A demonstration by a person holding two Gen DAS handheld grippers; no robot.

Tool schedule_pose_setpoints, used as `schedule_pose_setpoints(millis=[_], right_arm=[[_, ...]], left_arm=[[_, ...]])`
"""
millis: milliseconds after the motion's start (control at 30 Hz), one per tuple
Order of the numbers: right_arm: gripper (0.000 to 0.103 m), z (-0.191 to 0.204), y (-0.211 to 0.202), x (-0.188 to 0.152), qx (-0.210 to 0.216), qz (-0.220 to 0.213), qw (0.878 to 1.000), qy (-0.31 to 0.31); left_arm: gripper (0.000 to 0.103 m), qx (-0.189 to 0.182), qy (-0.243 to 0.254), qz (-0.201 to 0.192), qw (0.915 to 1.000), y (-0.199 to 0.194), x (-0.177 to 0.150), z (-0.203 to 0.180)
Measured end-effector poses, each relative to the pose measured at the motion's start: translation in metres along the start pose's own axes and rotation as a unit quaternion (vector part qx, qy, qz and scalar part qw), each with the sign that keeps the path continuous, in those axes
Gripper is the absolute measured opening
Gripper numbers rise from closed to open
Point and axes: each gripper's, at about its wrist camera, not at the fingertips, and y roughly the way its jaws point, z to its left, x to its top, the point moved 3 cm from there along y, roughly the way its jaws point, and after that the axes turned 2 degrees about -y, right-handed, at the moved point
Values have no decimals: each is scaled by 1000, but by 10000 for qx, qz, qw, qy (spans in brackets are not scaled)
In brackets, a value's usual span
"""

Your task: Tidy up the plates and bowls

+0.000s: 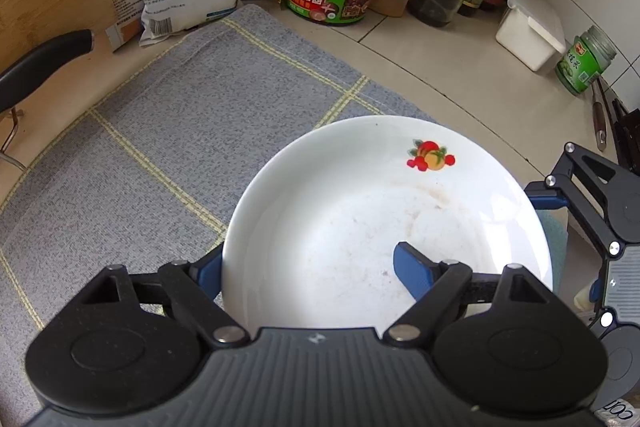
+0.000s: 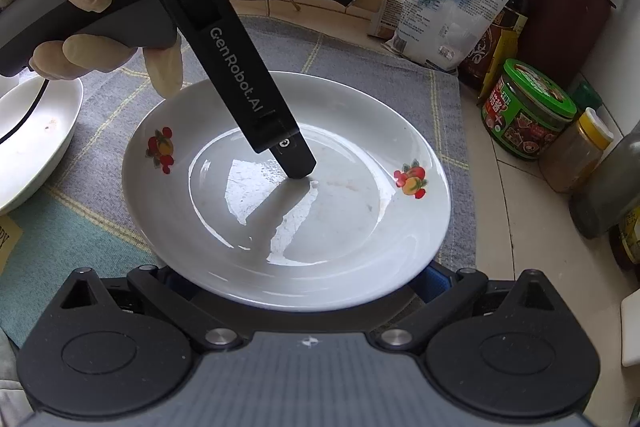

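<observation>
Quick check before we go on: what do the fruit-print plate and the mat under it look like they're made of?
Plate: looks like glazed white ceramic, though glossy melamine is possible; it shows sharp window reflections and a printed fruit decal. Mat: woven fabric, matte grey with yellow stripes, visible weave and a stitched hem.

Bright, even daylight fills both views. The white plate (image 2: 360,227) carries broad glare patches on its glossy well, crossed by a soft-edged shadow of the left gripper (image 2: 298,169). Focus is sharp mid-frame; fisheye curvature bends the counter (image 1: 460,67) at the edges, and the corners darken.
</observation>
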Motion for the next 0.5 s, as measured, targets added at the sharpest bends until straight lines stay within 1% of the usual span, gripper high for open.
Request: schedule_pose_setpoints(millis=[500], right_arm=[[103, -3, -6, -2, -67, 119, 9999, 8]], left_arm=[[85, -109, 45, 14, 9999, 1, 0, -1]])
